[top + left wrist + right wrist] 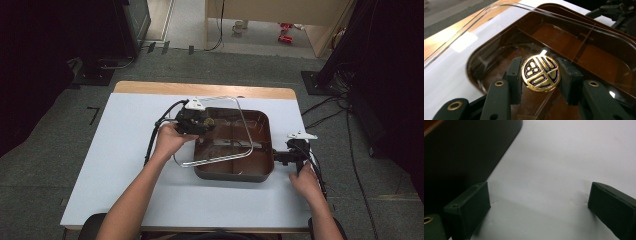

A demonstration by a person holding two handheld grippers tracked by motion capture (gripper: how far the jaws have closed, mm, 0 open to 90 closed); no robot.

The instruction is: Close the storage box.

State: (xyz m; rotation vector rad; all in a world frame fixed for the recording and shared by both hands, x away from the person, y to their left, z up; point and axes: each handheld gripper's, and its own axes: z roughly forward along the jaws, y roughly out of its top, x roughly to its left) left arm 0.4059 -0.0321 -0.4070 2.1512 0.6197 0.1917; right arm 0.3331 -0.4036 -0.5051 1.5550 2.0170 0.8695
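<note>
A dark brown square tray (235, 173) sits right of the middle of the white table (120, 165). A clear lid (243, 124) lies tilted over the tray, shifted to the left past its rim. My left gripper (204, 122) is shut on the lid's round gold knob (210, 121). In the left gripper view both pads press the knob (541, 73) from its sides, on the clear lid (486, 11) above the tray (576, 15). My right gripper (278, 157) rests on the table at the tray's right side. Its jaws (539, 202) stand open over bare table beside the tray wall (461, 152).
A wooden strip (200, 89) runs along the table's far edge. Dark equipment stands (100, 45) flank the table on grey carpet, and cables (330, 107) trail on the floor at the right. White table surface (564, 157) lies in front of the tray.
</note>
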